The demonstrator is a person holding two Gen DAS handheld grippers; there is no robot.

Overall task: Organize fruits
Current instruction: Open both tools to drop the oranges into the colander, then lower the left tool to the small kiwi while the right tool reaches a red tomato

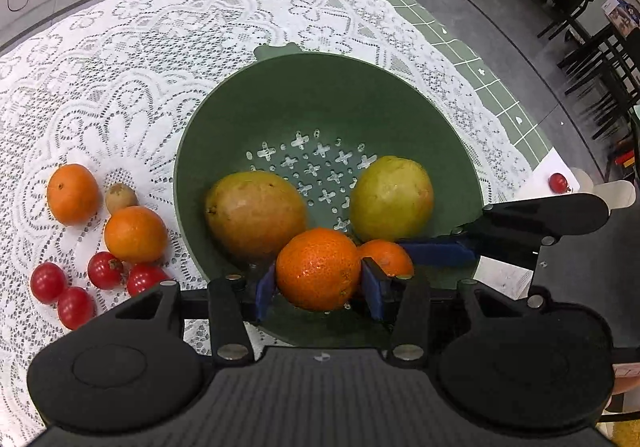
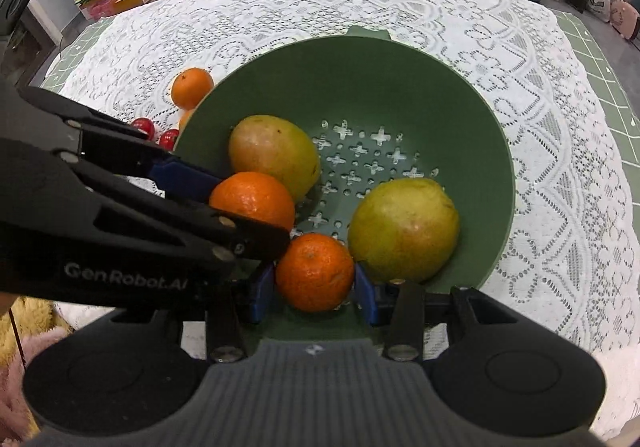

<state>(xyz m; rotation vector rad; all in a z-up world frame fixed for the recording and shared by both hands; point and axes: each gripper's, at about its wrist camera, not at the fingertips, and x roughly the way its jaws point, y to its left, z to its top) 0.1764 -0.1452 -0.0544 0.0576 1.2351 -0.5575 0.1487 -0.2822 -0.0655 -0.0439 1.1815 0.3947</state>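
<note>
The white lace tablecloth (image 1: 168,59) spreads across the whole table, a green gridded mat (image 1: 472,47) peeking out past its far edge. On it sits the big green colander (image 1: 320,95), cross-shaped holes in its floor, a small tab handle on its far rim.

Outside the colander, on the cloth to its left, there is a little crowd: two loose oranges (image 1: 135,234), one behind the other, a small brownish fruit (image 1: 121,197) wedged between them, and four red cherry tomatoes (image 1: 105,270) clustered in front. One more tomato (image 1: 558,183) sits alone on a sheet of white paper off to the right, well apart.

Inside the colander lie two mangoes — the browner mango (image 1: 256,213) on the left, the greener mango (image 1: 392,199) on the right — with bare perforated floor between them.

Both grippers crowd the near rim together. The left gripper (image 1: 318,287) has its blue pads pinching the larger orange (image 1: 319,269) from either side, held over the near part of the bowl, just in front of the browner mango. The right gripper (image 2: 315,285) pinches the smaller orange (image 2: 315,271) the same way, its pads pressed to both flanks, right beside the greener mango. The two held oranges sit close side by side — the left gripper's black fingers (image 2: 256,235) reach across in front of the right wrist view.
</note>
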